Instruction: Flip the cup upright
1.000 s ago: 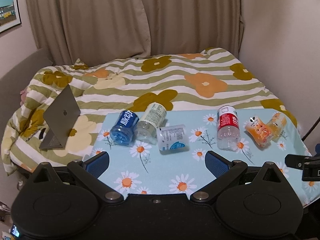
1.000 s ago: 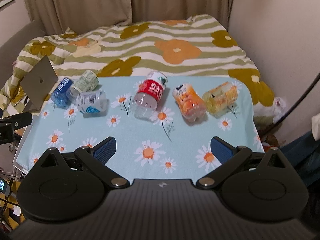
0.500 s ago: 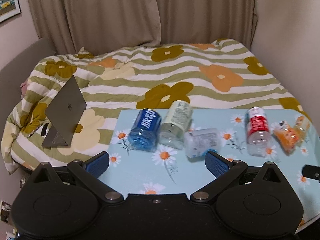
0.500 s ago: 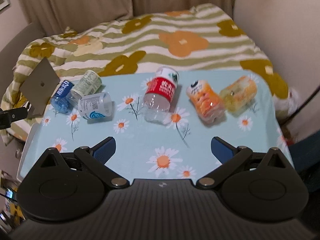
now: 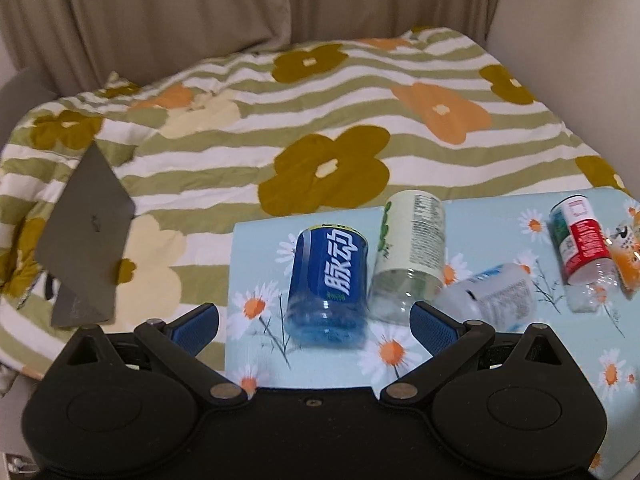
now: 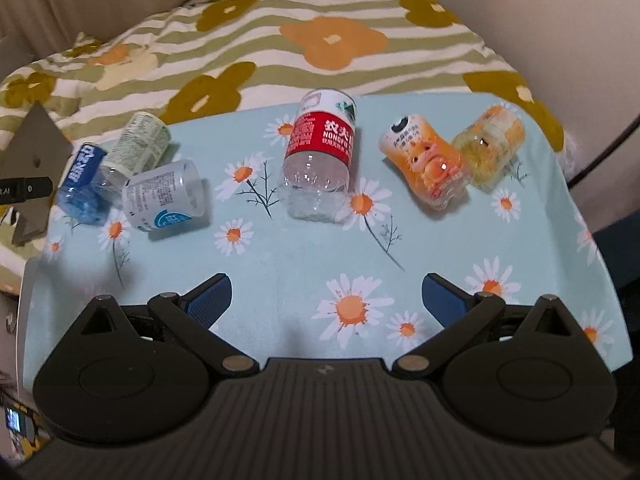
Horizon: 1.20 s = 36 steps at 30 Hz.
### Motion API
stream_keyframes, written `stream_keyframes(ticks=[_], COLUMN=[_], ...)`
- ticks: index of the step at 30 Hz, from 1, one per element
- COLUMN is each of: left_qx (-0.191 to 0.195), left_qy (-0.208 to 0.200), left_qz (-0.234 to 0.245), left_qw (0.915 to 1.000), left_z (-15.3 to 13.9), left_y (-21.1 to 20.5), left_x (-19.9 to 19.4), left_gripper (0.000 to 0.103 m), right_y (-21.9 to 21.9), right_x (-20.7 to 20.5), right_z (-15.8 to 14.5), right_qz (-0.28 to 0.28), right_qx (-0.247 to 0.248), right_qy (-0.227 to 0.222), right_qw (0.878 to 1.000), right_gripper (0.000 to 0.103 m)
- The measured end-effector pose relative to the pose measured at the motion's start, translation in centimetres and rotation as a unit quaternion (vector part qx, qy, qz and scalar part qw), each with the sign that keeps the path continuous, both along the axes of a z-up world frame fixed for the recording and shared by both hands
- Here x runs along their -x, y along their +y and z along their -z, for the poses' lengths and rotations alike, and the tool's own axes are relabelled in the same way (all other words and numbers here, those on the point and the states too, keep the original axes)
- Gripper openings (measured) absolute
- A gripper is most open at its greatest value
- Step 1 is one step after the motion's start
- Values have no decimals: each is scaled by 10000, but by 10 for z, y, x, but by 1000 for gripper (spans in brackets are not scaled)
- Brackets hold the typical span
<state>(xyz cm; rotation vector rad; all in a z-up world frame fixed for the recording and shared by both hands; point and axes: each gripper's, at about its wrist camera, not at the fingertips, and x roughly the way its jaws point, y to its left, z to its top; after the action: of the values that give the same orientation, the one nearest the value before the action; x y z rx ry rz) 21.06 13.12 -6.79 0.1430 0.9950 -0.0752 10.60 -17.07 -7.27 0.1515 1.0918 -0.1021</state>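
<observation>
Several cut-bottle cups lie on their sides on a daisy-print table. A blue-label cup lies at the far left, just ahead of my open left gripper, its near end between the fingertips. Beside it lie a green-label cup and a white-label cup. In the right wrist view, a red-label cup, an orange cartoon cup and a yellow cup lie farther right. My right gripper is open and empty, well short of the red cup.
A striped flowered bedspread lies beyond the table. A grey laptop stands propped on it at the left. A wall is at the right. The left gripper's tip shows at the left edge.
My left gripper has moved left and forward, closing in on the blue-label cup. My right gripper has come slightly closer to the table. The cups have not moved.
</observation>
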Motion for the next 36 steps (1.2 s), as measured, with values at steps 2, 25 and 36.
stream_keyframes(ticks=[2,25,36], left_qx=[65,661,610], left_qy=[169,1318,1193], left_qz=[48,265,193], left_qw=[9998,9887,9908], left_z=[9,67,59], left_y=[5,18,18], left_x=[-16,-77,-65], left_gripper=[103,66,66], right_y=[4,28,28], right_x=[-4,-40,-39], right_z=[4,18,17], right_qz=[144,563,421], right_qx=[17,96,54], right_qy=[71,345,248], right_qw=[9999,9978,9988], right_gripper=[103,103,103])
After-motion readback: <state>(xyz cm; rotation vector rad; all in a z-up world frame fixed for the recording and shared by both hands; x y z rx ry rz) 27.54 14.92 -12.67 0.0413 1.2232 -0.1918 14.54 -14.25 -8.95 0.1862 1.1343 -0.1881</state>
